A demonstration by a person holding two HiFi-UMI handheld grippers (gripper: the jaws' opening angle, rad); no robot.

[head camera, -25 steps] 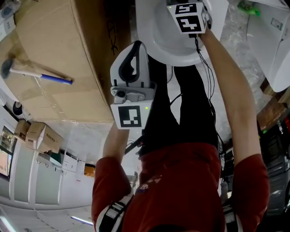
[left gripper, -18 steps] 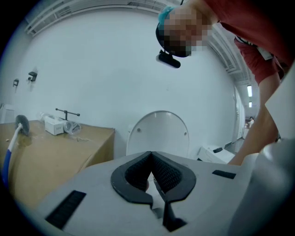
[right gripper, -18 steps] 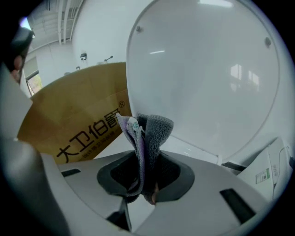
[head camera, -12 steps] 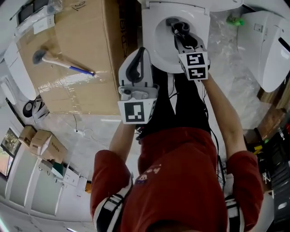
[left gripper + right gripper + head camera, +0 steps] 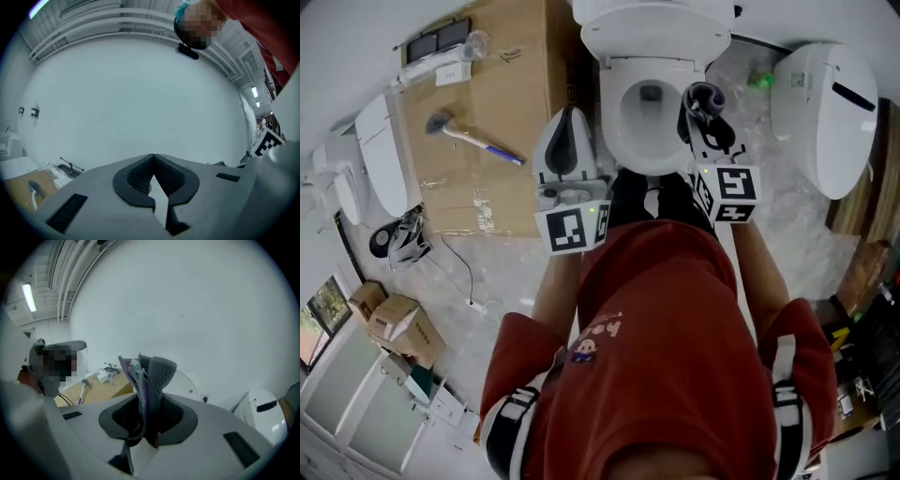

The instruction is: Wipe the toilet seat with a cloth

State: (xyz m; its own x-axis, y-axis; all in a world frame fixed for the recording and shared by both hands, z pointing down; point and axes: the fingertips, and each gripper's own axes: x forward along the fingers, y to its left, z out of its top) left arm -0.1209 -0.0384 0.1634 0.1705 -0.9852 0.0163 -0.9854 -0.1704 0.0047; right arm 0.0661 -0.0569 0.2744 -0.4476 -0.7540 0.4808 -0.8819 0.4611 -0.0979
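The white toilet's seat (image 5: 612,117) rings the open bowl at the top middle of the head view. My right gripper (image 5: 705,111) hangs over the bowl's right rim, shut on a folded grey cloth (image 5: 701,92). In the right gripper view the cloth (image 5: 151,373) stands up out of the gripper (image 5: 149,404), pinched between its dark pads. My left gripper (image 5: 569,114) is beside the bowl's left edge. Its jaws (image 5: 153,158) are shut with nothing between them and face a bare white wall.
A large cardboard box (image 5: 502,178) with a hammer (image 5: 469,136) on it lies left of the toilet. A second toilet (image 5: 825,112) stands at the right, a loose seat part (image 5: 380,164) at the far left. Small boxes (image 5: 394,323) and a cable lie on the floor.
Both grippers have risen away from the bowl towards my body. The right one, with the cloth, came up out of the bowl to its right rim. The head view now takes in more floor.
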